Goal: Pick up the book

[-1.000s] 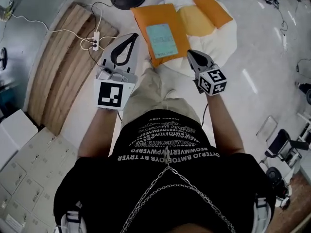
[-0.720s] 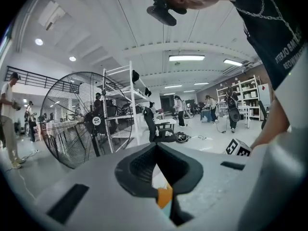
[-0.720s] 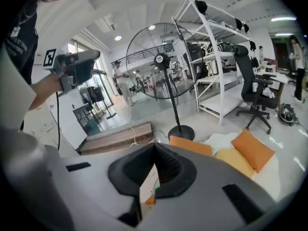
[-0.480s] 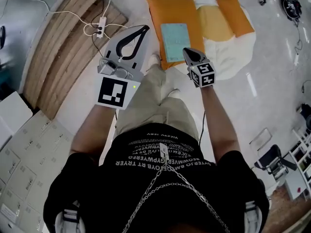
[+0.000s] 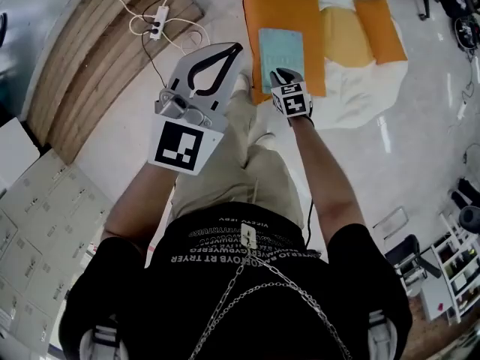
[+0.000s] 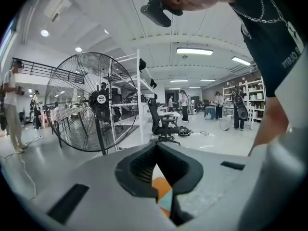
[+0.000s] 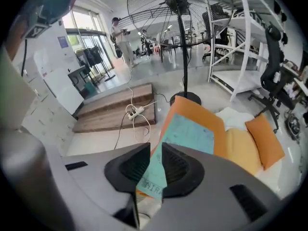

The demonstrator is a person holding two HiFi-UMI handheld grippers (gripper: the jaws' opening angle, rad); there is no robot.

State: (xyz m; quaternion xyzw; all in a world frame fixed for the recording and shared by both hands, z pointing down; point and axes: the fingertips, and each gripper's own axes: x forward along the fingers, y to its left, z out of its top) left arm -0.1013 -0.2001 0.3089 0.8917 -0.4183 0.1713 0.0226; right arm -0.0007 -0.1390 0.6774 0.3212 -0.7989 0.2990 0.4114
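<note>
With your right tool (image 5: 279,75) just cracking open, empty, and your left tool (image 5: 236,49) closed, take the thin, light, likely bendy book (image 5: 281,51), flat on the orange cushion (image 5: 281,6) at upper centre, by its near edge.

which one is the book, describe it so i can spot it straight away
On the floor lies a heap of white bedding and cushions. The largest orange cushion, at its left in the head view, bears the book: flat, thin, pale teal, the only blue-green thing among orange and yellow.
</note>
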